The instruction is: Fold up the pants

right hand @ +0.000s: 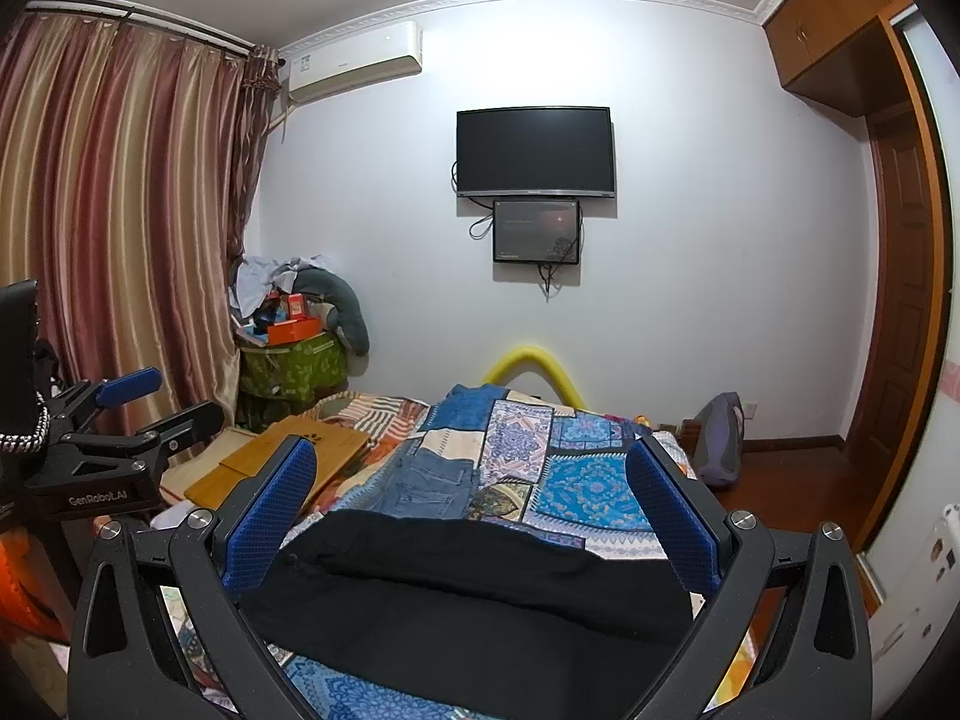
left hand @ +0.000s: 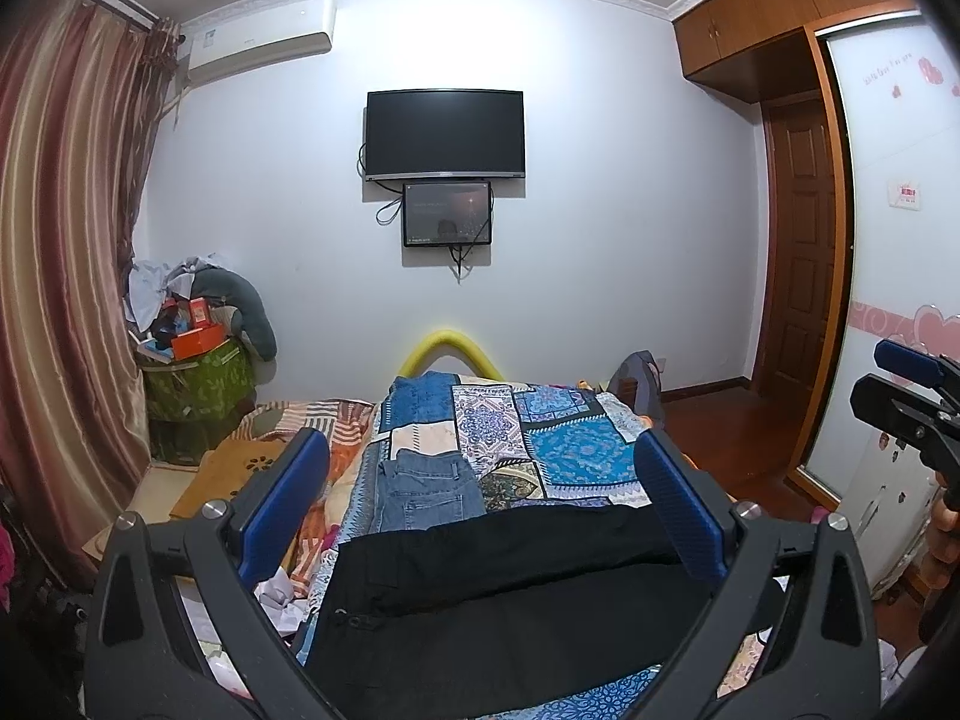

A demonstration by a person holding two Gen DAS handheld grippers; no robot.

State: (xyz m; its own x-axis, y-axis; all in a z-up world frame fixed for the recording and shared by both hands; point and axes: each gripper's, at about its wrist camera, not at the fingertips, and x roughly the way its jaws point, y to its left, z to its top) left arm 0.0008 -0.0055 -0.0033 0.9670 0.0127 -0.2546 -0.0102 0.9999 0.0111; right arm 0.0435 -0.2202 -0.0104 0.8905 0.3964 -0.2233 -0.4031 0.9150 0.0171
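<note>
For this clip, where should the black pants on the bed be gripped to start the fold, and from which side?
Probably at the waistband end of the black pants, near the drawstring at their left, with the other gripper on the opposite end. They lie flat across the patchwork quilt, so come down from above at the near edge. Both the left gripper and the right gripper are open above them.

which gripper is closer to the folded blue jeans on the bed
Left, though only slightly. The left gripper hangs over the black pants nearly in line with the jeans ahead. The right gripper hangs further right, with the jeans ahead to its left.
</note>
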